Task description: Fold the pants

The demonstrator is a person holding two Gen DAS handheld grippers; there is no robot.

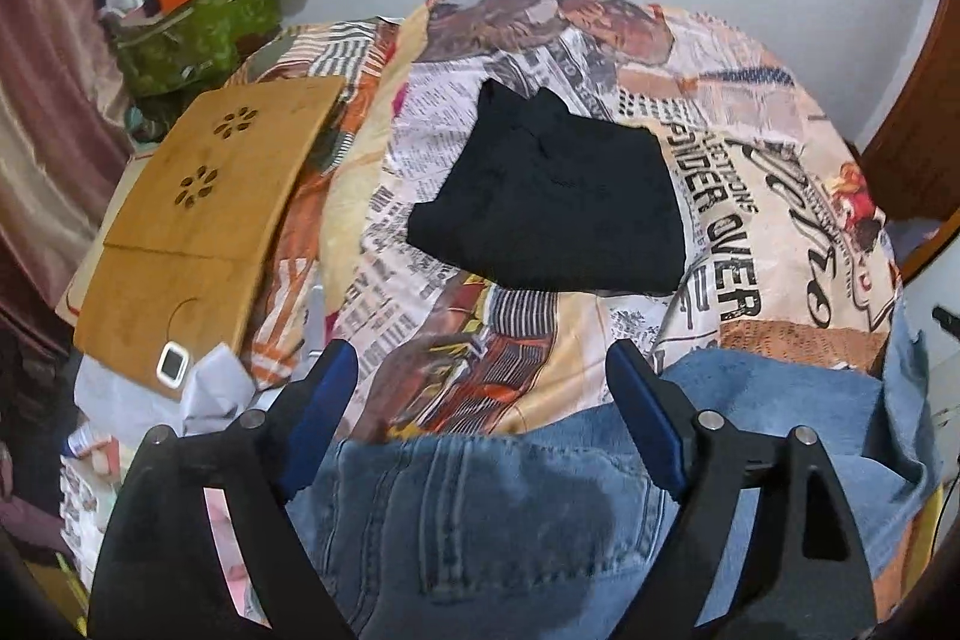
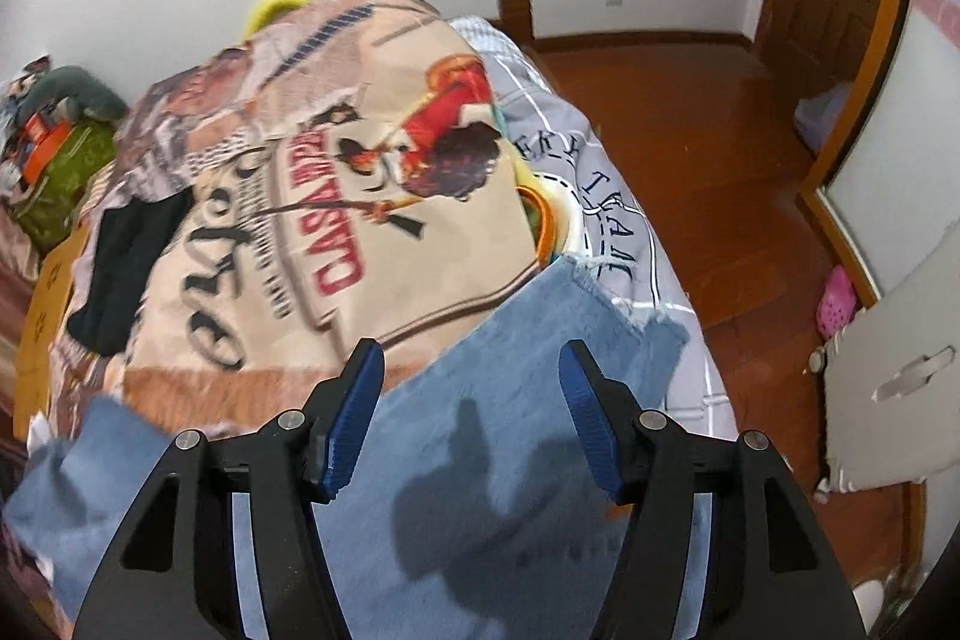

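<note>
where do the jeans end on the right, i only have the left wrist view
Observer: The jeans end in a frayed hem at the bed's edge, over a grey checked sheet.
Operator: is the right gripper holding them
Observer: No, the right gripper is open above the denim, its jaws apart with nothing pinched.
Operator: anything past that edge
Observer: A wooden floor, with a pink item lying by the wall.
</note>
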